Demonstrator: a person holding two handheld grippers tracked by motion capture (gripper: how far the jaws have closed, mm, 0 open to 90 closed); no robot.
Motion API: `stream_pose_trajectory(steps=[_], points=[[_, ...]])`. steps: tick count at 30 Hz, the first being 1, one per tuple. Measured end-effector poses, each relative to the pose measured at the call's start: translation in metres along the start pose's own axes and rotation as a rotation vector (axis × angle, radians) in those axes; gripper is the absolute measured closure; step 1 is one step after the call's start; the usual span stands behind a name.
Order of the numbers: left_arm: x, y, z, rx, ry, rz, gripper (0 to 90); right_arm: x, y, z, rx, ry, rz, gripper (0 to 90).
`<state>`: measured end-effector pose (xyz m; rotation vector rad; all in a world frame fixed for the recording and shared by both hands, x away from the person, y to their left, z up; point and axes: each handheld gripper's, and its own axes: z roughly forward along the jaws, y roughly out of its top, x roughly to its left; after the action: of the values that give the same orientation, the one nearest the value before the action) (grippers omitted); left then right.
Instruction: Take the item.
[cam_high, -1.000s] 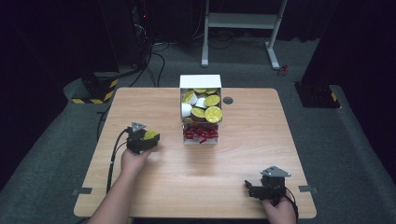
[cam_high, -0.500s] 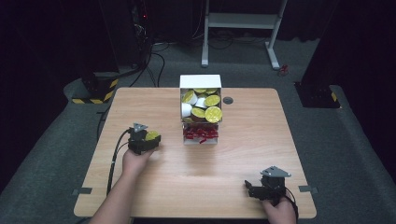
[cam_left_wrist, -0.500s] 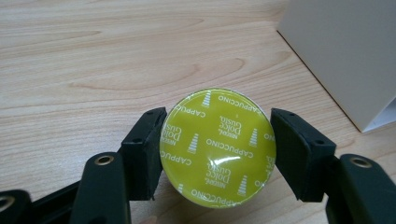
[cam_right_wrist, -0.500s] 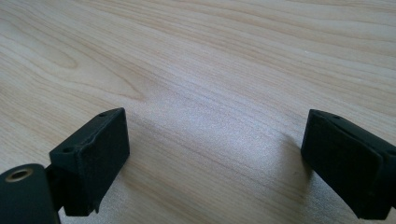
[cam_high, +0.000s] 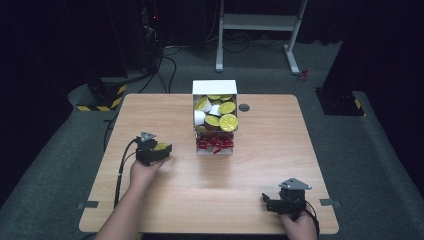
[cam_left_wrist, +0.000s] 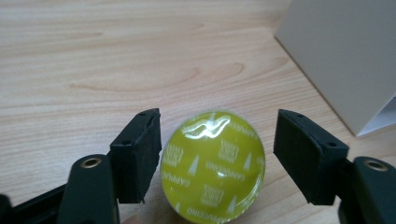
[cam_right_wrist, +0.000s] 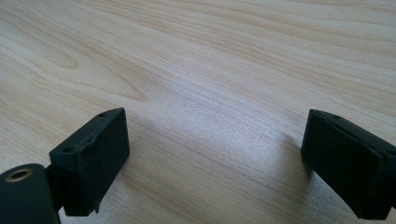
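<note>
Pale wood grain runs across the table (cam_high: 210, 200), which takes up the middle of the high view. Left of centre there, a hand (cam_high: 142, 172) holds the left gripper (cam_high: 159, 149), and a yellow-green coffee capsule (cam_high: 161, 146) sits between its jaws. In the left gripper view that capsule (cam_left_wrist: 213, 164) fills the lower middle, its shiny foil lid facing the camera; one jaw touches its left edge while the other stands slightly off its right edge, so the grip is loose rather than clamped. A white box wall (cam_left_wrist: 345, 56) rises in the upper right of that view. In the high view the white box (cam_high: 215, 110) stands at upper centre of the table, open and holding more capsules with yellow-green lids, and a small clear tray of red pieces (cam_high: 215, 144) lies just below it. At the lower right of the high view the right gripper (cam_high: 270, 202) rests near the table's edge, jaws spread wide with bare wood between them.
</note>
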<state>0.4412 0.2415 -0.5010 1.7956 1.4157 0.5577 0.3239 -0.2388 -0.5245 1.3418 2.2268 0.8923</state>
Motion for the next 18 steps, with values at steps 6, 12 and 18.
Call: stream_pose_trajectory(steps=[6,12,18], points=[[0.003,0.004,-0.010,-0.026,-0.001,-0.003,28.6,0.000,0.000,0.000,0.000,0.000,0.000,7.7],[0.006,0.004,-0.025,-0.039,-0.001,0.026,24.2,0.000,0.000,0.000,0.000,0.000,0.000,7.8],[0.015,0.000,-0.047,-0.065,-0.038,0.008,24.2,0.000,0.000,0.000,0.000,0.000,0.000,7.7]])
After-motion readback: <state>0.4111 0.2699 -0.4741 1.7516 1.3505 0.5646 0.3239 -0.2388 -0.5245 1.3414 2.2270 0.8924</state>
